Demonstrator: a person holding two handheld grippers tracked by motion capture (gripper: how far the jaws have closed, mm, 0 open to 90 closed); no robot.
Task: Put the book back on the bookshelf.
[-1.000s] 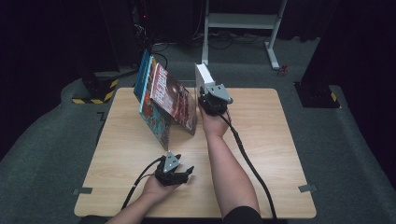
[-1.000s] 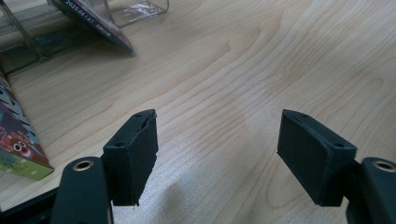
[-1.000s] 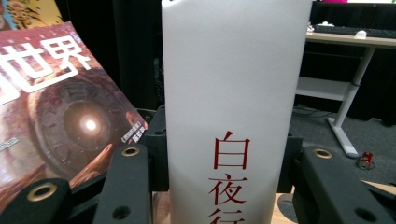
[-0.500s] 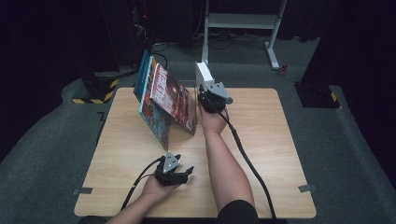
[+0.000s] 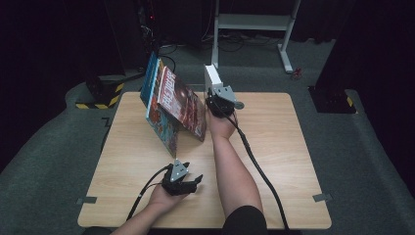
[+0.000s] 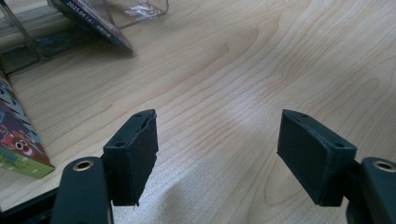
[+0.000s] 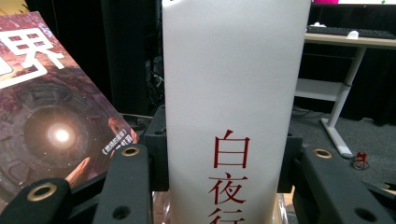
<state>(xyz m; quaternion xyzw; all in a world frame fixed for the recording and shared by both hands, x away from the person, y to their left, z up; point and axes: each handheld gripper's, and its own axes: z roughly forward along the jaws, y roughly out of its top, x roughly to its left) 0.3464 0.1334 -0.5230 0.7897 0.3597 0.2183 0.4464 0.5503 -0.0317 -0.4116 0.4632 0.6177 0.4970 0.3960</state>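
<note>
Books [image 5: 169, 105] lean in a stand at 11 o'clock on the table [image 5: 293, 161]. At 6 o'clock the left gripper [image 5: 195, 181] rests low, jaws open and empty. At 12 o'clock the right gripper [image 5: 215, 95] squeezes a tall white book [image 7: 233, 93], standing upright beside the leaning books.

The left hand-held gripper [image 5: 188, 182] lies low over the near part of the bench [image 5: 293, 161], its hand behind it and forearm entering from the near edge. Its jaws stand apart with nothing between them. The right arm stretches forward across the bench to its far edge, where the right hand-held gripper [image 5: 215, 95] is raised, jaws clamped on the white book [image 7: 231, 93].
</note>
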